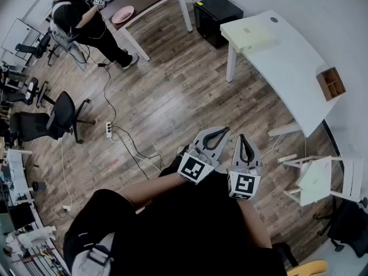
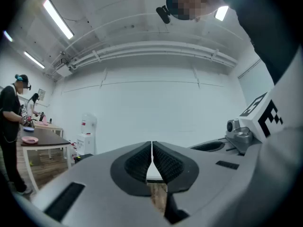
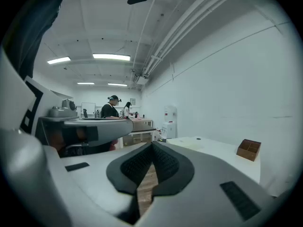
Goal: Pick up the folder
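From my head camera, the pale folder lies flat on the white desk, at the end farthest from the wooden organizer. Both my tools hang well short of the desk, over wood floor. My left gripper and right gripper each show jaws pressed together on nothing. The right gripper's camera catches the desk edge-on, with the folder only a faint sliver on it. The left's faces a blank wall, and the folder is out of its sight.
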`<state>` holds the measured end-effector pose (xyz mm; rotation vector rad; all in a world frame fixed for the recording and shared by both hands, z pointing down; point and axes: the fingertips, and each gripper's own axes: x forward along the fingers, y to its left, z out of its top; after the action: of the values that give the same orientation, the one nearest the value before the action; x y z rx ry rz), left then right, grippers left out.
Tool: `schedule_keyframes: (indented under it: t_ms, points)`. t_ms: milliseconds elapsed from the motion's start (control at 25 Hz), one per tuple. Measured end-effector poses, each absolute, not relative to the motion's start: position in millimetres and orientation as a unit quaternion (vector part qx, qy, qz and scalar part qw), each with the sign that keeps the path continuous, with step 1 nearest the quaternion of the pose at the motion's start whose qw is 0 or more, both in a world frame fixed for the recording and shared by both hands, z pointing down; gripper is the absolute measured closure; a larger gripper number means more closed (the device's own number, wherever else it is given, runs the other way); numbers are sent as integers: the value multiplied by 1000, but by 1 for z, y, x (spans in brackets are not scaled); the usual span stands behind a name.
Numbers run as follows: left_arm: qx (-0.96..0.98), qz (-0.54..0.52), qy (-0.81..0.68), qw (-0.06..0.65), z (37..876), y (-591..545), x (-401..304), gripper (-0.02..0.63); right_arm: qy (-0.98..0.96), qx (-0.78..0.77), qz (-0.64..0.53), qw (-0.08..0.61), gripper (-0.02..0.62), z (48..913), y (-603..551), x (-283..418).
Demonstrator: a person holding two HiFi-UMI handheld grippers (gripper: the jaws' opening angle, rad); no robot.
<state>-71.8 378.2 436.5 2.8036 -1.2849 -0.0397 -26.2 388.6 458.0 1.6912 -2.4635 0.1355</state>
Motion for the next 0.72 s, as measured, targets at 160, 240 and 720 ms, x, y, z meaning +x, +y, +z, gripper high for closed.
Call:
schedule_keyframes:
  t_ms: [160, 240, 720]
  points:
    - [902, -10, -430, 39, 441, 372, -74, 584, -828, 553, 55, 69, 561, 462, 388, -21]
    - [901, 5, -432, 40, 445, 366, -73, 584, -834, 544, 71, 52, 561, 463, 383, -18]
    - [904, 3, -422, 66, 458, 278, -61, 584, -820, 562, 93, 55, 558, 481, 313, 11]
